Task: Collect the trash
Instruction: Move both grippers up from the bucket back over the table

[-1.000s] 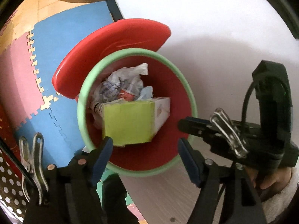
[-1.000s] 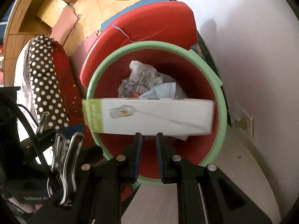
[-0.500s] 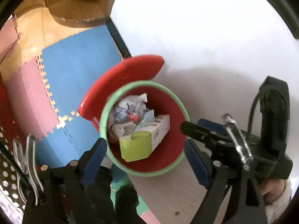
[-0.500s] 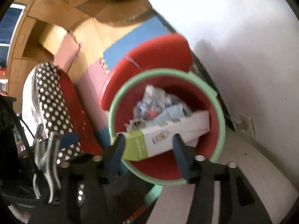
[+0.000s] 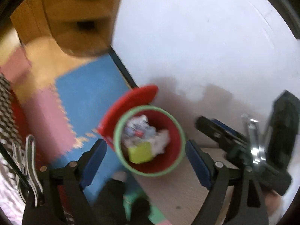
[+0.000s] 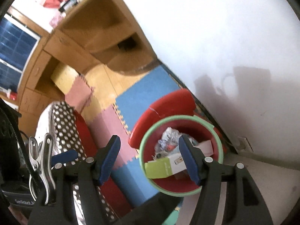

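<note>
A red bin with a green rim [image 5: 116, 140] [image 6: 221, 150] stands on the floor by the white wall, its red lid [image 5: 129, 101] [image 6: 168, 103] tipped back. Inside lie crumpled wrappers [image 5: 138, 129] [image 6: 168, 135] and a white box with a lime-green end [image 5: 140, 152] [image 6: 165, 166]. My left gripper [image 5: 145, 143] hangs high above the bin, open and empty. My right gripper [image 6: 149, 139] [image 5: 221, 135] is also well above the bin. Its jaws are opening with nothing between them.
Blue foam mats [image 5: 90, 97] and pink foam mats [image 6: 105, 127] cover the floor left of the bin. A wooden shelf unit [image 6: 97, 37] stands behind. A polka-dot cloth [image 6: 61, 127] lies at the left. A wall socket [image 6: 243, 142] sits low on the wall.
The right gripper opened and let go of the box, which now lies tilted in the bin. Both grippers rose, so the bin looks smaller. The left jaws spread a little wider.
</note>
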Available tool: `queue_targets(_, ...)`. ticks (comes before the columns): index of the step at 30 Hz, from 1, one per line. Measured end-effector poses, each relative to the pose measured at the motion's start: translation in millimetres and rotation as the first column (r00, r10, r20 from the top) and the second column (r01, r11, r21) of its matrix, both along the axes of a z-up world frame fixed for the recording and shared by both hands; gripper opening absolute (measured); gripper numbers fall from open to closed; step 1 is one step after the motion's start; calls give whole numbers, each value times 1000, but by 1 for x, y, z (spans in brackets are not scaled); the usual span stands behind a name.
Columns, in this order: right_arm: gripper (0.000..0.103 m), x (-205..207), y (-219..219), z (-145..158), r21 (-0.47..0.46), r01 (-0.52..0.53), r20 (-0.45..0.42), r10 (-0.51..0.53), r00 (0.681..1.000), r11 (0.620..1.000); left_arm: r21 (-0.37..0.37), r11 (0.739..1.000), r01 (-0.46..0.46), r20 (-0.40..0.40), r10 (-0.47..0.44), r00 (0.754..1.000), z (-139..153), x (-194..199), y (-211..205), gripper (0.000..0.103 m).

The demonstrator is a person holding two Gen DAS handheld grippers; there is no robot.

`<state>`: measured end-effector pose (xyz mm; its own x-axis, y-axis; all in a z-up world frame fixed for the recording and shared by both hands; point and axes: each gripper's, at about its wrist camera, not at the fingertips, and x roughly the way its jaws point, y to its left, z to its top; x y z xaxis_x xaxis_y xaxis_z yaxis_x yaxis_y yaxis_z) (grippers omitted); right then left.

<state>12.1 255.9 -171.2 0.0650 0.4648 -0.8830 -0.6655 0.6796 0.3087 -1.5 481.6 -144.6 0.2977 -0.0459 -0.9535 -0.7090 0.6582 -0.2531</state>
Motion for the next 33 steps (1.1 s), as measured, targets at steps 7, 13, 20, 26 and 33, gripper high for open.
queue_targets(7,67,-16,-41,36,132,73,-5,-73,997,989,73,994,84,26,-86,996,40,13,-23,89)
queue_targets(13,67,-21,-83,64,152,140,11,-143,990,978,69,991,114,63,-119,991,63,29,-49,89)
queue_targets(20,67,-18,-129,106,190,172,54,-185,981,967,96,975,199,90,-208,974,93,52,-90,89)
queue_targets(26,67,-22,-162,135,215,173,83,-194,977,961,115,965,237,97,-248,964,115,59,-124,89)
queue_targets(33,67,-41,-202,156,247,153,101,-183,978,957,133,951,280,87,-292,952,127,59,-162,89)
